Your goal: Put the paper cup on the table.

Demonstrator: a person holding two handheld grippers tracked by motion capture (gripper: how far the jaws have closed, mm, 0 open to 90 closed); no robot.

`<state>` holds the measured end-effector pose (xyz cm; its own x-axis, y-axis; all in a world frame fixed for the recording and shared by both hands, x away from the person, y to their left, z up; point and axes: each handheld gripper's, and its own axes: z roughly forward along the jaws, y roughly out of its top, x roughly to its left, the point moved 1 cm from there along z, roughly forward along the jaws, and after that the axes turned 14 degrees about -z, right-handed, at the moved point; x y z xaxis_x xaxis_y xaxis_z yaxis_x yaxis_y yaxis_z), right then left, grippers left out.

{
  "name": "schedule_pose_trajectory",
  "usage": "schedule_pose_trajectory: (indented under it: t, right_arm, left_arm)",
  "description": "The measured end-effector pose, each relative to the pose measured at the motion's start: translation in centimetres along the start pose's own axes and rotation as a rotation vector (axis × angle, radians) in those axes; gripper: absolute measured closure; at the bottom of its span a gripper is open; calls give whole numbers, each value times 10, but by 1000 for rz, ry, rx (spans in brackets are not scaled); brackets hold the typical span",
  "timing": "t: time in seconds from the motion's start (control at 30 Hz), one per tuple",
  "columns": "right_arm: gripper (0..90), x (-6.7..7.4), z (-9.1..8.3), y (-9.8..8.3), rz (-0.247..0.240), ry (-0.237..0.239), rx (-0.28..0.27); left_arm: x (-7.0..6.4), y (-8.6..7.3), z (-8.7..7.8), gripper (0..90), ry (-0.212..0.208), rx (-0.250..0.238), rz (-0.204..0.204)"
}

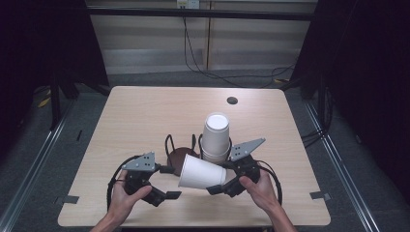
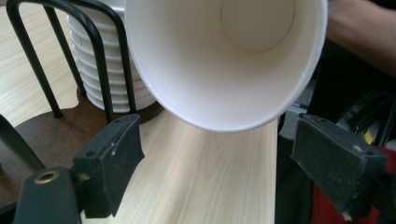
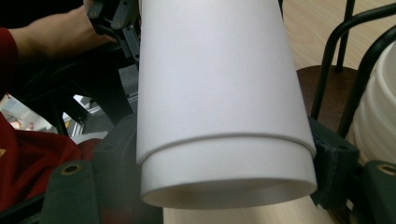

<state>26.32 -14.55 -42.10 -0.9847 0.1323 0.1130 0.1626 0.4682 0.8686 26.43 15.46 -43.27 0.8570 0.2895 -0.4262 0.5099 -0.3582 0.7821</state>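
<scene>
Sideways, paper cup point(image 1: 202, 173) clamped near its base by right gripper point(image 1: 223, 186), mouth toward 9 o'clock.

Held above table point(image 1: 145, 116), at 6 o'clock of cup stack point(image 1: 215, 137) in wire rack point(image 1: 175, 151). Left gripper point(image 1: 165, 183) wide, nothing between jaws, facing the open mouth. Probably splitting nested cups: best to pinch outer rim lightly, pull straight, avoid crushing.
</scene>
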Motion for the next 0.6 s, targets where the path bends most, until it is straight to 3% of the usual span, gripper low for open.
schedule_pose_trajectory:
  t: [0.4, 0.6]
  right_arm:
    - [249, 3, -2, 2, -28, 8, -89]
    - [249, 4, 1, 3, -39, 20, -118]
  left_arm:
    - [-8, 5, -5, 156, -68, -111, -30]
    - [-12, 8, -7, 156, -77, -147, -13]
